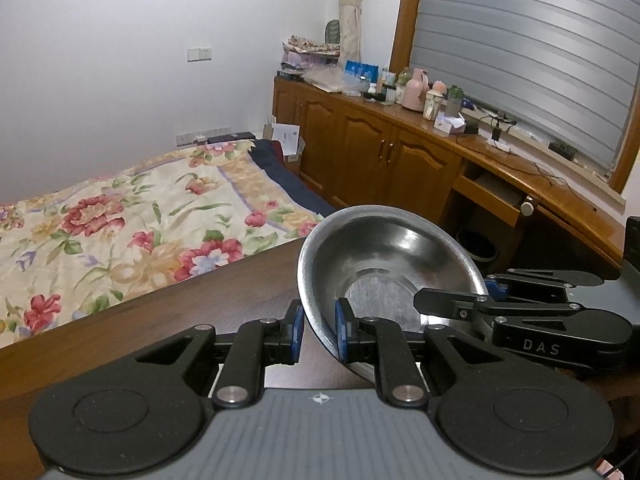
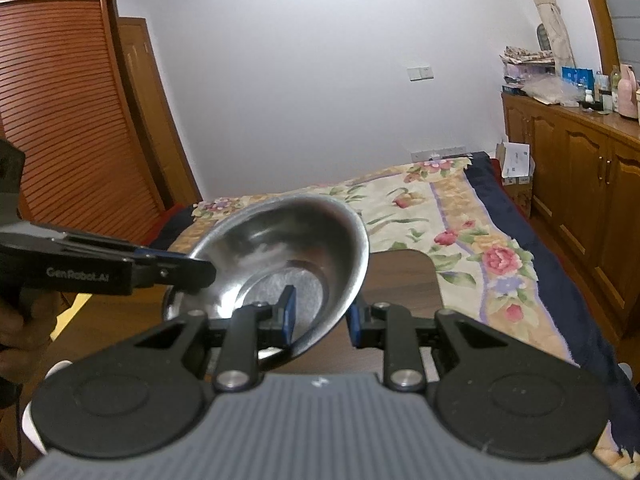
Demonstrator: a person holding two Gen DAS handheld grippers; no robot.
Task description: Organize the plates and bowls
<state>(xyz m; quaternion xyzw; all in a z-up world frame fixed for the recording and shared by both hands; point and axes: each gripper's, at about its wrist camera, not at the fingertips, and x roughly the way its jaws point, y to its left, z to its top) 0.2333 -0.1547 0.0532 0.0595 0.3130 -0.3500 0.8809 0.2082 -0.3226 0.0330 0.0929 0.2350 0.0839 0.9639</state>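
A shiny steel bowl [image 1: 384,268] is held tilted above a dark wooden table [image 1: 168,320]. My left gripper [image 1: 319,330] straddles the bowl's near-left rim, one blue pad inside and one outside. My right gripper [image 1: 490,294] comes in from the right and grips the opposite rim. In the right wrist view the same bowl [image 2: 288,248] sits between my right gripper's [image 2: 322,314] blue pads, and my left gripper [image 2: 196,266] clamps the rim on the left. Whether each pad presses the rim is hard to tell.
A bed with a flowered cover [image 1: 120,232] lies beyond the table edge. A wooden sideboard [image 1: 380,152] with bottles and clutter runs along the right wall under a window. A slatted wardrobe [image 2: 68,120] stands at the left.
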